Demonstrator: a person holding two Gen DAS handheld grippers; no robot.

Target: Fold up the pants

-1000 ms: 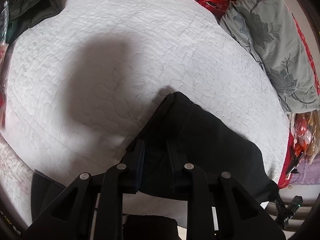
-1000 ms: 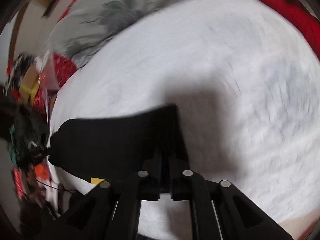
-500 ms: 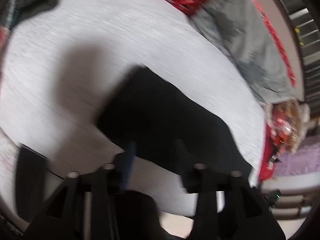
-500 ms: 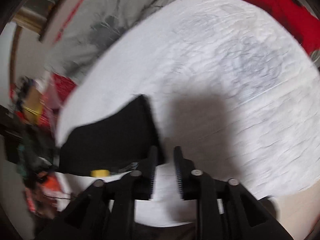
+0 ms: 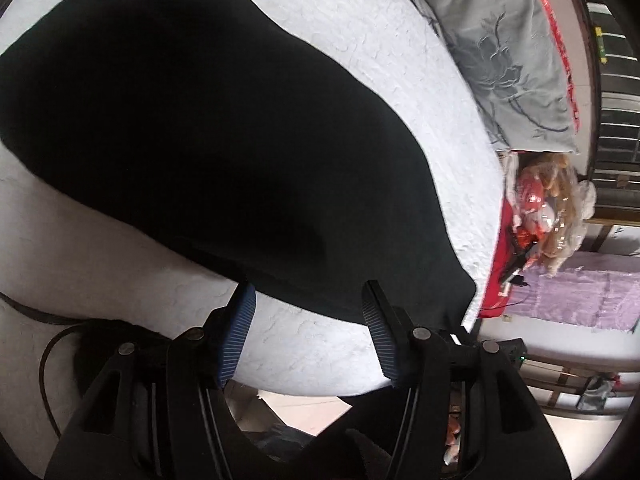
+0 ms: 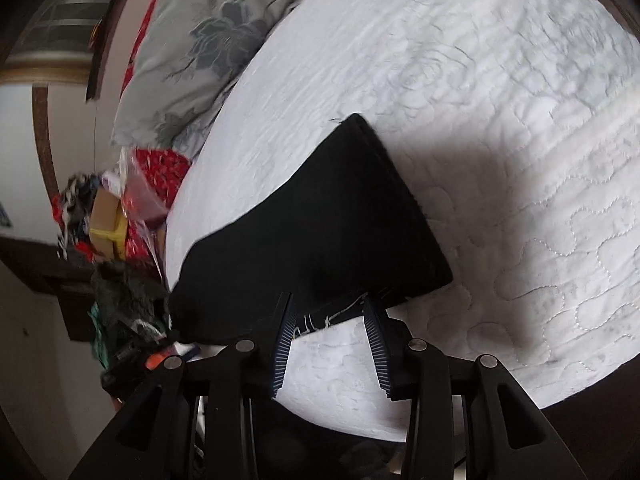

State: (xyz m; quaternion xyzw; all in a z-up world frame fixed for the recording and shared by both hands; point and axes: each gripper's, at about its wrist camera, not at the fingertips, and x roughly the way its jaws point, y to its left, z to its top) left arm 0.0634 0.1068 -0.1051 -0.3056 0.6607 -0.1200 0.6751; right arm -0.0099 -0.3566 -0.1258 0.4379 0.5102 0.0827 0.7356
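Lying at twelve o'clock of both tongs, the pants (image 5: 224, 140) are gripped by neither; left gripper (image 5: 306, 316) and right gripper (image 6: 330, 320) are held wide open at the near hem.

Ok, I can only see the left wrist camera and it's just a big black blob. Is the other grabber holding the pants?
Observer: No. The right gripper is open, with its tips at the near edge of the pants and nothing pinched.
Operator: Is that edge neat?
Observer: Not quite. Loose white threads stick out of it between the fingers.
Operator: What about the far end?
Observer: The far corner lies flat on the white quilt.
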